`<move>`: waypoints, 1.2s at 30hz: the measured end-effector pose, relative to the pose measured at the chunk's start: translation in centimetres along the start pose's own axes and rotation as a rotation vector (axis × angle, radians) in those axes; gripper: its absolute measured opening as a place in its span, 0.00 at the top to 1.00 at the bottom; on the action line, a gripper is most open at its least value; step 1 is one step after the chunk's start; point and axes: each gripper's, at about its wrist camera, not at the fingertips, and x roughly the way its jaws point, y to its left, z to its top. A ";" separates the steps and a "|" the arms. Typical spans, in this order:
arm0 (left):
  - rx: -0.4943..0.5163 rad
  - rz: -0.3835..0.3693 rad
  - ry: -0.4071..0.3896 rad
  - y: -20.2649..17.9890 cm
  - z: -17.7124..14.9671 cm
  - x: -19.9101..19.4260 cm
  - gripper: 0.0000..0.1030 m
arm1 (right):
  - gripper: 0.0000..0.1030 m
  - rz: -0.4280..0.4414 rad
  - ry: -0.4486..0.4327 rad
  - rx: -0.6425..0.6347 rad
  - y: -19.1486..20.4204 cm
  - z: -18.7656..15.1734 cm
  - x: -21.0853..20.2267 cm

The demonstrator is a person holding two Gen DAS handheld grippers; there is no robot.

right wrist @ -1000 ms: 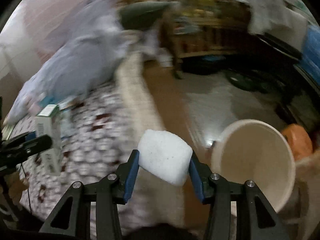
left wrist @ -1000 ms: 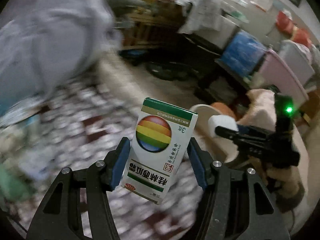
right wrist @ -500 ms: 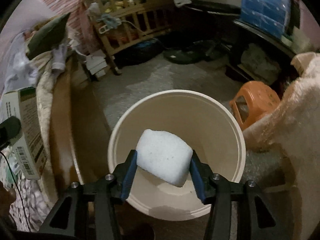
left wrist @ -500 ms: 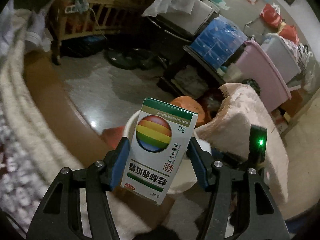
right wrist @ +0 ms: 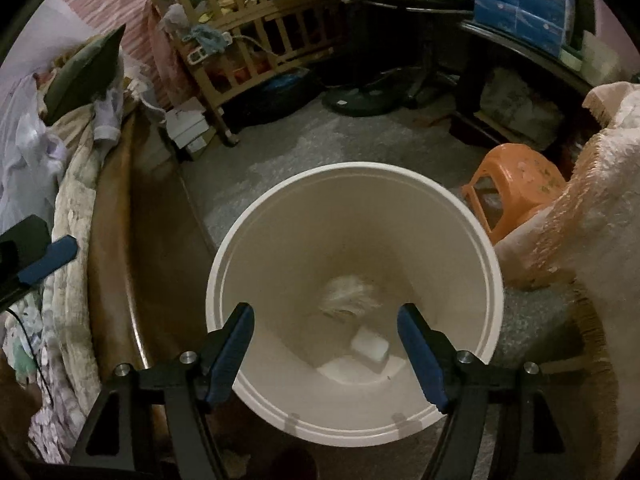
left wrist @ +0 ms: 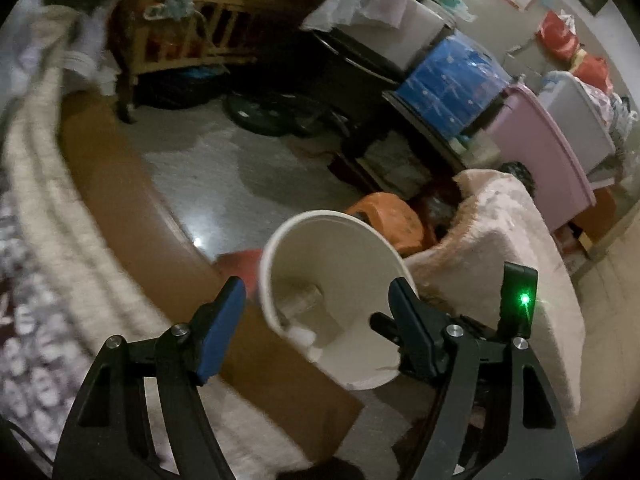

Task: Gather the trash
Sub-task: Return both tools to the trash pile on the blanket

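A cream plastic bin [right wrist: 440, 216] stands on the floor beside the bed; it also shows in the left wrist view [left wrist: 360, 236]. Inside lie a white foam block [right wrist: 370, 349], a blurred white piece [right wrist: 348, 298] and a pale flat item [right wrist: 344, 372]. My right gripper [right wrist: 326, 354] is open and empty right above the bin's near rim. My left gripper [left wrist: 316, 316] is open and empty, just left of the bin, with pale items [left wrist: 304, 300] visible inside. The right gripper's body [left wrist: 516, 308] with a green light sits right of the bin.
A brown bed frame edge [right wrist: 120, 260] and patterned bedding [left wrist: 24, 300] run along the left. An orange stool [right wrist: 516, 192] and a fluffy pink blanket [right wrist: 580, 208] are to the bin's right. A wooden crib [right wrist: 256, 28], fan base and storage boxes [left wrist: 452, 76] stand behind.
Both grippers opened. The medicine box left my left gripper and the white foam block left my right gripper; the block now lies in the bin. Both views moved closer to the bin.
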 end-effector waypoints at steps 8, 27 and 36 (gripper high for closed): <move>-0.023 0.223 -0.074 4.3 -2.5 -4.6 0.29 | 0.30 0.036 -0.016 -0.083 4.3 -0.3 -0.9; -0.144 0.525 -0.186 14.2 -9.1 -17.4 0.29 | 0.30 0.197 -0.024 -0.387 22.2 -3.3 -3.5; -0.249 0.657 -0.217 20.2 -12.8 -24.5 0.29 | 0.30 0.287 0.030 -0.536 31.2 -6.1 -2.8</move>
